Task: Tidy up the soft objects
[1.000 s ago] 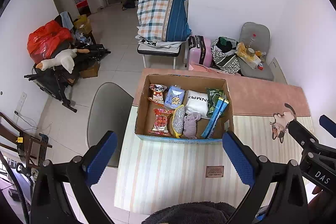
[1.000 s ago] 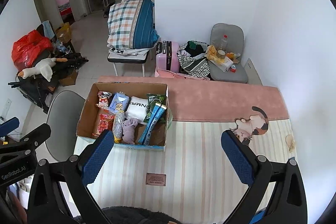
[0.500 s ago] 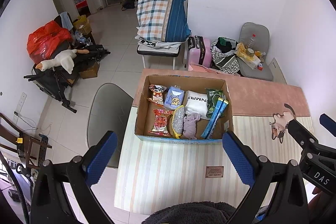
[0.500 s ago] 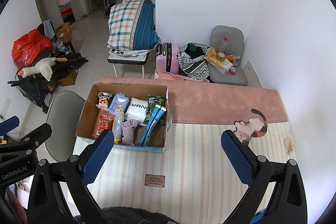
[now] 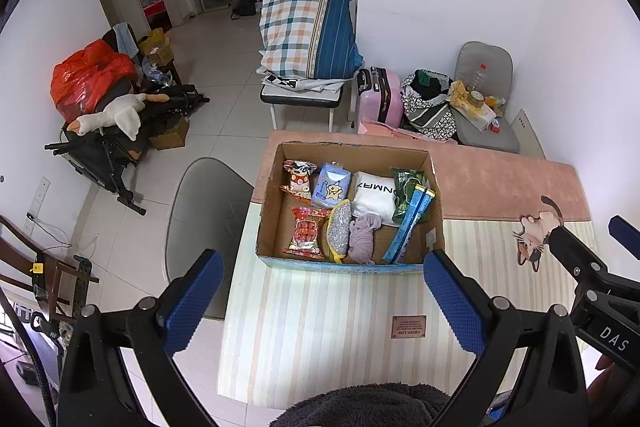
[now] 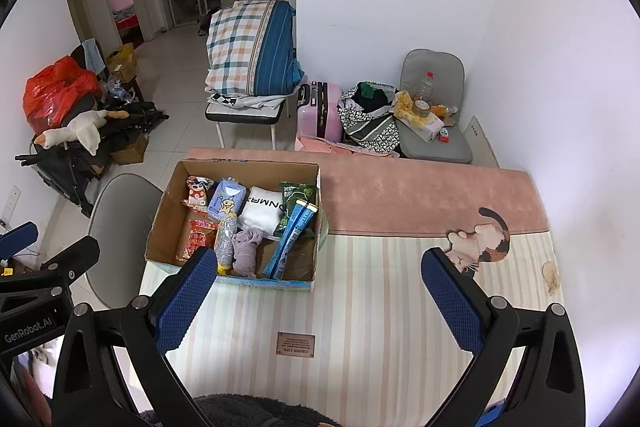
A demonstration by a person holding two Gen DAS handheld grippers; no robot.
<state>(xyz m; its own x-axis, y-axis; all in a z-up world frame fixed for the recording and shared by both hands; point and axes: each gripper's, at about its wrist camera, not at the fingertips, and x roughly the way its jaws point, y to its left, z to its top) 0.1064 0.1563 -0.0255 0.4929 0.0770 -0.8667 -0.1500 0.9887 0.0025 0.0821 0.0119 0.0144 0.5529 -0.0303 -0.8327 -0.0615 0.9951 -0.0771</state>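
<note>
Open cardboard box (image 5: 348, 269) on striped table mat (image 5: 320, 327), inside it snack packets (image 5: 306, 233), blue tissue pack (image 5: 331, 186), white folded cloth (image 5: 374, 193), lilac soft cloth (image 5: 362, 239) (crumpled, near front wall), left gripper (image 5: 320, 301) and right gripper (image 6: 320, 297) both spread wide, empty, short of the box.

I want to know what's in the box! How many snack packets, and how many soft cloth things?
Cardboard box holds:
Snack packets: 5
Tissue pack: 1
Sparkly pouch: 1
White folded cloth: 1
Purple cloth: 1
Total: 9
</note>
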